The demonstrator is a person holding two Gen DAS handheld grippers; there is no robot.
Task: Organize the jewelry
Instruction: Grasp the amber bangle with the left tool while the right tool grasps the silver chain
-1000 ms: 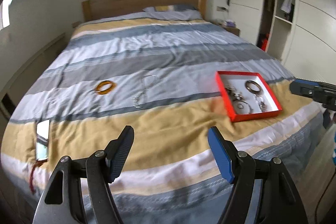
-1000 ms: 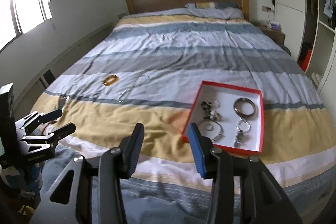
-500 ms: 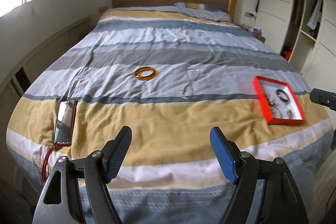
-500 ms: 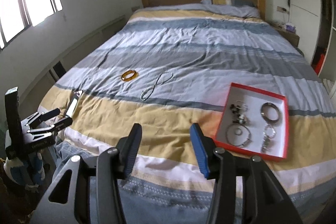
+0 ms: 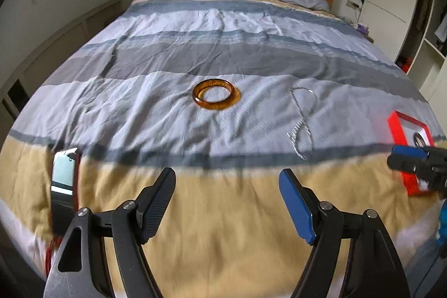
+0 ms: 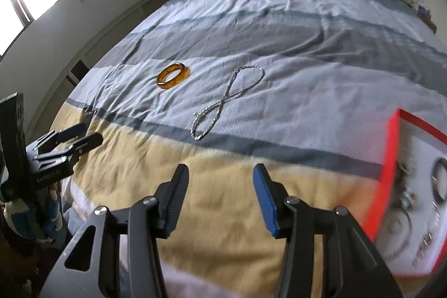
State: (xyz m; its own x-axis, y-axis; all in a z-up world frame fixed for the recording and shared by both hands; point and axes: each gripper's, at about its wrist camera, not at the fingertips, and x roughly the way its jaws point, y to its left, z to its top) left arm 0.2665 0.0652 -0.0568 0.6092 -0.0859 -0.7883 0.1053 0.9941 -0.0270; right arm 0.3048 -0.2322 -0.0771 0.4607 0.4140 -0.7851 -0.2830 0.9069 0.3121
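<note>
on the bed (image 5: 223,228) both tongs, left tongs (image 5: 227,203) and right tongs (image 6: 220,197), hang spread and empty. bangle (image 5: 214,94) and necklace (image 6: 226,102) lie loose, well apart from the red tray (image 6: 391,158). looks like the reach step; next needs lining up over one.

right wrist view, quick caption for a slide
Open right gripper above a striped bed, facing an amber bangle and silver necklace.

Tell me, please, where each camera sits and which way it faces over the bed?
Left wrist: on the left gripper, angled down the bed toward the headboard; amber bangle ahead, right gripper at right.
Right wrist: on the right gripper, facing likewise; silver necklace ahead, red tray right.
Shared: bangle, necklace, tray.
</note>
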